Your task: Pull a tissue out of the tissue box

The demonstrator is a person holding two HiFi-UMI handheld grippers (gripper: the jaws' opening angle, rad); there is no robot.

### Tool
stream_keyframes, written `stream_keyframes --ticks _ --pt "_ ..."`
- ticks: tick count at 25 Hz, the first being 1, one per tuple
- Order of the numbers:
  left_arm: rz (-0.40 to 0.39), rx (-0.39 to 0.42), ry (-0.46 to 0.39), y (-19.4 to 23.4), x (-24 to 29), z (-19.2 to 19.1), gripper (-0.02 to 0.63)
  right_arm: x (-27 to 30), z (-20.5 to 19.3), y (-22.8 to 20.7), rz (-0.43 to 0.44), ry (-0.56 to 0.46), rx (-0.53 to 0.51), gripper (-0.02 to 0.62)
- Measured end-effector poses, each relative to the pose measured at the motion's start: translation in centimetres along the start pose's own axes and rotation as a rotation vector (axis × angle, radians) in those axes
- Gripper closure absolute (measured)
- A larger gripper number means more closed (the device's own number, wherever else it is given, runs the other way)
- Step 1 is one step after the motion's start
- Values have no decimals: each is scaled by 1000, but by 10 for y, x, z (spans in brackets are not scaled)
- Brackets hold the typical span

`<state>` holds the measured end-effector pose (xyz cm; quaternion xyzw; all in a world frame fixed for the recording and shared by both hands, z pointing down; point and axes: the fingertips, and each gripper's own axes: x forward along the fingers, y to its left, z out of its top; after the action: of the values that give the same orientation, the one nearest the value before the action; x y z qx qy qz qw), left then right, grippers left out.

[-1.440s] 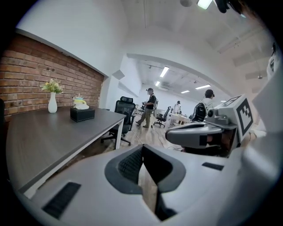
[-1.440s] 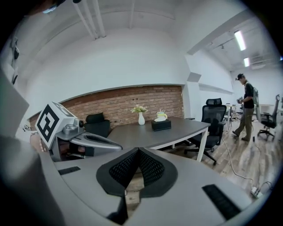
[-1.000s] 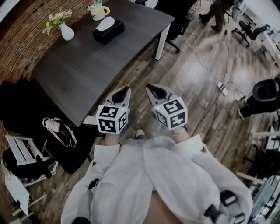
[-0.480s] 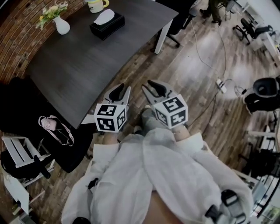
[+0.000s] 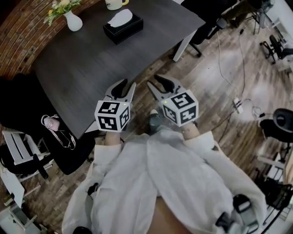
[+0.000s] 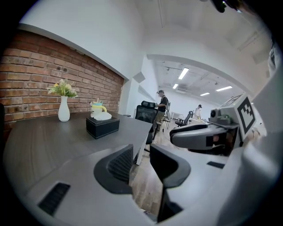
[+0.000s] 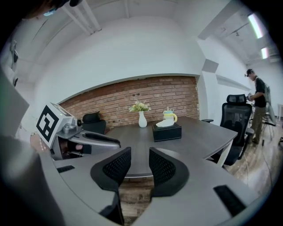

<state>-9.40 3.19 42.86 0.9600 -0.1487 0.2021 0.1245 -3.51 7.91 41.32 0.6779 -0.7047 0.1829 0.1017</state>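
A black tissue box [image 5: 122,27] with a white tissue [image 5: 121,18] sticking out of its top stands at the far end of the dark table [image 5: 91,68]. It also shows in the left gripper view as the tissue box [image 6: 102,126] and in the right gripper view as the tissue box [image 7: 167,131]. My left gripper [image 5: 124,86] hangs over the table's near edge, jaws opening, nothing between them. My right gripper [image 5: 154,82] is beside it just off the table's edge, jaws also opening and empty. Both are far short of the box.
A white vase with flowers [image 5: 72,18] and a yellow mug [image 5: 116,3] stand near the box. An office chair [image 5: 208,20] is at the table's far right corner. Black bags and a small pink item [image 5: 49,122] lie left of the table. Cables [image 5: 238,103] run across the wooden floor.
Both grippers have moved forward toward the table, and their jaws have gone from shut to parted. The view has shifted, so the table now lies closer.
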Motion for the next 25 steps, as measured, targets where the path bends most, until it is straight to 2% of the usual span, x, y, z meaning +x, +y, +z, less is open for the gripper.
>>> stream_keyframes --ticks 5,12,16,25 --pt "53 -27 -28 15 39 34 506 26 27 -49 61 -4 -11 486" --pt "104 -74 -49 22 84 60 506 40 44 -99 126 -16 -9 487" --pt "132 -117 -58 26 102 69 507 45 46 -122 134 -23 1 487" --pt "174 -121 -54 49 135 83 506 68 48 -153 151 -13 25 488"
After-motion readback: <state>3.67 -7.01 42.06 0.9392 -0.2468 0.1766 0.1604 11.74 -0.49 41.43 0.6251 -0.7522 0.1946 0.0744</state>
